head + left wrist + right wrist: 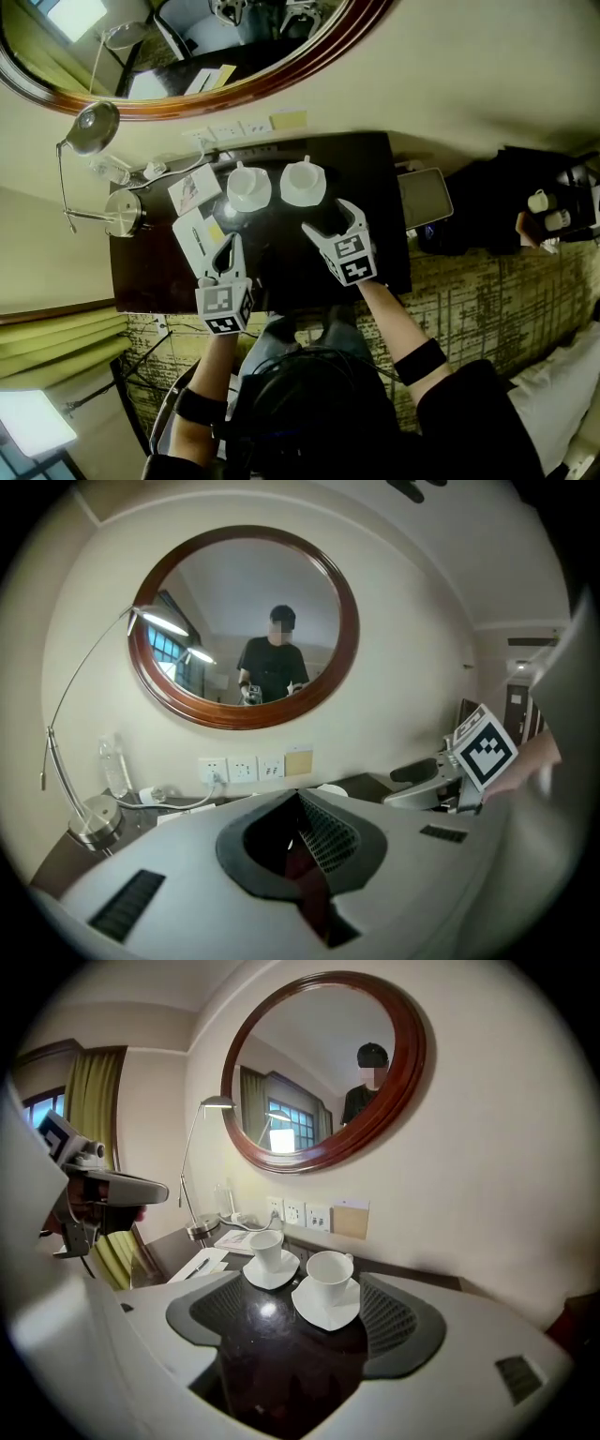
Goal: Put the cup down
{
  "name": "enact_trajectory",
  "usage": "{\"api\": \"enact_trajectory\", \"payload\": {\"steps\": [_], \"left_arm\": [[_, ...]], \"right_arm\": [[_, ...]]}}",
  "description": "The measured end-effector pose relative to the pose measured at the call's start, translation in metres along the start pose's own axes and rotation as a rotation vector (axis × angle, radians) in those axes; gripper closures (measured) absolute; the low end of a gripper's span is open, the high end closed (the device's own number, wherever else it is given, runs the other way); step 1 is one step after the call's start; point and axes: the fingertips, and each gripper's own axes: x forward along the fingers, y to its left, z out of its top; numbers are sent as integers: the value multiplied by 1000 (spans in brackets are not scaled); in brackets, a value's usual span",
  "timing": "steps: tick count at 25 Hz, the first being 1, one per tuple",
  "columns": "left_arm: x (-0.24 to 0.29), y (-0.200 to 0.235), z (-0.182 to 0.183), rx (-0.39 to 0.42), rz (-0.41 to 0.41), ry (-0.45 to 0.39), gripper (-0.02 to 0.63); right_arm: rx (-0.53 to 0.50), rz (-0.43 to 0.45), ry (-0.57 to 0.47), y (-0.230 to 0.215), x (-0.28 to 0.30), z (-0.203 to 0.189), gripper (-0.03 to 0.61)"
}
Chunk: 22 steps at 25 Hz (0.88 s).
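On dark desk (370, 187) | we are viewing cup (330, 1274) standing upright on saucer (328, 1314), just ahead of right gripper (330, 217) | jaws gaping wide, empty | left gripper (228, 246) closed, lying farther off

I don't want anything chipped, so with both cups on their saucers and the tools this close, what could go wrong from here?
1. The right tool, open and empty, points at the nearer cup; a nudge forward could tip it or slide its saucer.
2. That saucer sits close beside the other cup, so a shove could knock them together.
3. The shut left tool is beside the papers and could sweep them.
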Motion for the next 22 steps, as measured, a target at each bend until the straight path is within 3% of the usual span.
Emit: {"api": "enact_trajectory", "payload": {"steps": [9,22], "left_arm": [[52,-28,-23,19,-34,37,612],[102,-33,-53,-2,-37,56,612]], "right_arm": [[-50,8,77,-29,81,-34,72],[-95,42,46,-54,156,-14,71]]}}
